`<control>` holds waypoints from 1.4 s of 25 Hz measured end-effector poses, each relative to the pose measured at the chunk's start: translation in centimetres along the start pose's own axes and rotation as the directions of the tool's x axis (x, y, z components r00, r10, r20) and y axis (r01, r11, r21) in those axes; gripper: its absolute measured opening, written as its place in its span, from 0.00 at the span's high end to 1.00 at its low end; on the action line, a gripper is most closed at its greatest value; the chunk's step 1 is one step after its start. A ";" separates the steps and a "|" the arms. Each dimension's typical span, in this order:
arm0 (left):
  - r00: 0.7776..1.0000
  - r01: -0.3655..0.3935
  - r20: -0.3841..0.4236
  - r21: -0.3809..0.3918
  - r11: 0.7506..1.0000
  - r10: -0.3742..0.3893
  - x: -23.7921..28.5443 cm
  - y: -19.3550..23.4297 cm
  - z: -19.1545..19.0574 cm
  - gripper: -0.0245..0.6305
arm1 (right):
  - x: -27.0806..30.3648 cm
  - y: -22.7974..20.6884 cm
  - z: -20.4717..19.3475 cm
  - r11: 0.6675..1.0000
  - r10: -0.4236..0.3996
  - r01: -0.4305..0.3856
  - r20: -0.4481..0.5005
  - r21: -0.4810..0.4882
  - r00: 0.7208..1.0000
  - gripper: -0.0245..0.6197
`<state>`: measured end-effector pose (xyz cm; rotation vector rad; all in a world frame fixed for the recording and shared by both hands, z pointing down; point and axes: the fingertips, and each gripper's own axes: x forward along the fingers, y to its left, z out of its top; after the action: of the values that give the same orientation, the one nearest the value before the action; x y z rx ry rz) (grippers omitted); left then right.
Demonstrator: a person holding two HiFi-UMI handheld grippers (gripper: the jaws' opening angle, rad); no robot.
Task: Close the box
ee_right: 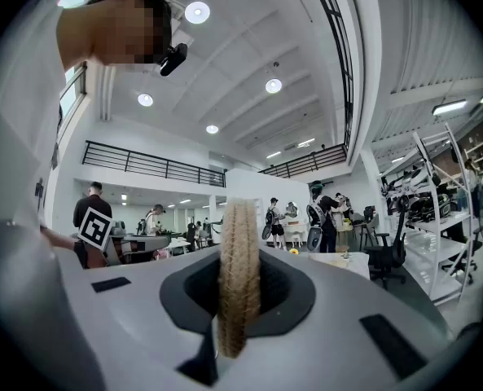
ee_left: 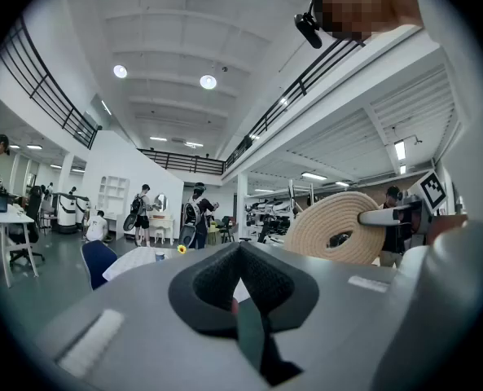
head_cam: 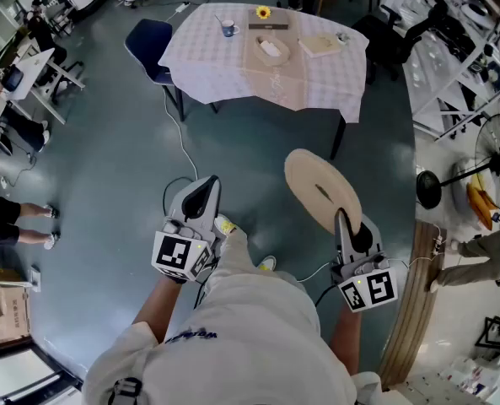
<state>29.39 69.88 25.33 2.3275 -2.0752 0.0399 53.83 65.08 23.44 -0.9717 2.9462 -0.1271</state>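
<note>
The right gripper pinches the woven lid by its rim, so it could twist loose; the left gripper seems shut, empty.

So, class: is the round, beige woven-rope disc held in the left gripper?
No: the disc stands clamped in the right gripper, while the left gripper is shut on nothing.
</note>
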 end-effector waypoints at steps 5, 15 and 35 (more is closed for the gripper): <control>0.999 0.020 -0.040 -0.006 1.000 -0.020 0.8 -1.1 -1.0 0.96 | -0.7 -1.2 -0.5 1.000 -0.020 0.020 -0.021 0.017 1.000 0.91; 0.996 0.039 -0.077 -0.002 0.999 -0.039 2.4 -2.1 -1.9 0.96 | -0.9 -3.4 -2.0 0.994 -0.043 0.048 -0.053 0.101 0.998 0.91; 0.995 0.005 -0.100 -0.005 1.000 -0.005 8.8 2.8 -1.1 0.96 | 7.0 -6.7 -1.0 0.994 -0.012 0.020 -0.072 0.104 0.997 0.91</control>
<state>27.61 60.84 26.71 2.2773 -2.0206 0.1475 52.13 55.60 24.99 -0.9967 2.9612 -0.3202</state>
